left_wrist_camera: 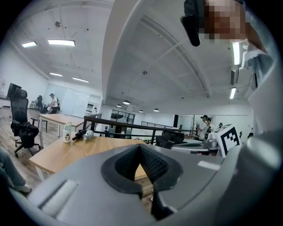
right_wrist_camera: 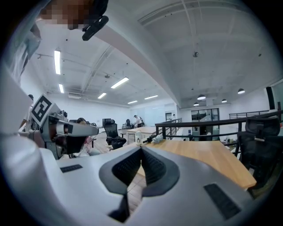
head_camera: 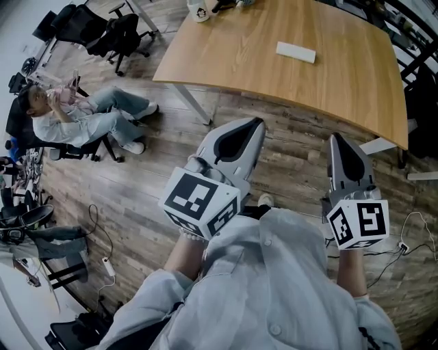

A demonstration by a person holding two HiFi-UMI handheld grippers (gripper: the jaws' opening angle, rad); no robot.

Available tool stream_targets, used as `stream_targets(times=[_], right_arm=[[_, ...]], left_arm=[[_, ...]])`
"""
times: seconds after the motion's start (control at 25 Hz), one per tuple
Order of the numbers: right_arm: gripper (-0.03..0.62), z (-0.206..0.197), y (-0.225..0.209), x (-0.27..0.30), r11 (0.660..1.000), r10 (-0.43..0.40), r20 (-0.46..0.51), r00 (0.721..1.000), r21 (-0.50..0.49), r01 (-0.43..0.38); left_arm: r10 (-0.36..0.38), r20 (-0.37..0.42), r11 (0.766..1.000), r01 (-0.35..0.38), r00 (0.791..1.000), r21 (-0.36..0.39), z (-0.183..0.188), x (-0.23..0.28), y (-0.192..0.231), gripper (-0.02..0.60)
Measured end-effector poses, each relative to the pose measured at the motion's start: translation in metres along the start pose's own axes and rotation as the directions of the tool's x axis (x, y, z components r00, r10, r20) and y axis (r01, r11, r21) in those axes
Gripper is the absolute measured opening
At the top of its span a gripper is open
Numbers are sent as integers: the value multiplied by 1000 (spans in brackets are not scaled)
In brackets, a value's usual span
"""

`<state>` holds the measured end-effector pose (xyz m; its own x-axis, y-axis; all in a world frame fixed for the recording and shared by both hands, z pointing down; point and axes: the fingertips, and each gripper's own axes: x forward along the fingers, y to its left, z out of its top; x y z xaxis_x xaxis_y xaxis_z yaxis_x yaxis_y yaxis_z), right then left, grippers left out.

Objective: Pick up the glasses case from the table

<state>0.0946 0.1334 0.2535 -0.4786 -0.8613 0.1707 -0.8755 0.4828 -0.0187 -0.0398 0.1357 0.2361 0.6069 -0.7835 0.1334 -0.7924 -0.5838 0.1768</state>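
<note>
The glasses case (head_camera: 295,52) is a white oblong box lying on the wooden table (head_camera: 260,61), toward its far right part. Both grippers hover over the plank floor short of the table's near edge, pointing at it. My left gripper (head_camera: 256,124) has its jaws together with nothing between them, and its own view shows the tips (left_wrist_camera: 140,148) meeting in front of the table (left_wrist_camera: 57,154). My right gripper (head_camera: 337,139) is shut and empty too, with its tips (right_wrist_camera: 141,149) closed before the tabletop (right_wrist_camera: 203,154). The case does not show in either gripper view.
A white mug (head_camera: 199,10) and small dark items sit at the table's far left end. A person sits on a chair (head_camera: 82,116) at the left. Black office chairs (head_camera: 102,27) stand at the back left. Cables (head_camera: 410,232) lie on the floor at the right.
</note>
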Motion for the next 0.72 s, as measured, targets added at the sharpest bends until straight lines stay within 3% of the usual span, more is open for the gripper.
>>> stream_targets(times=[0.72], right_arm=[[0,5,-35,14,1000,-7,27,1000,23,7]], left_arm=[[18,-3,1000,-18,1000,-24,1,34,4,-2]])
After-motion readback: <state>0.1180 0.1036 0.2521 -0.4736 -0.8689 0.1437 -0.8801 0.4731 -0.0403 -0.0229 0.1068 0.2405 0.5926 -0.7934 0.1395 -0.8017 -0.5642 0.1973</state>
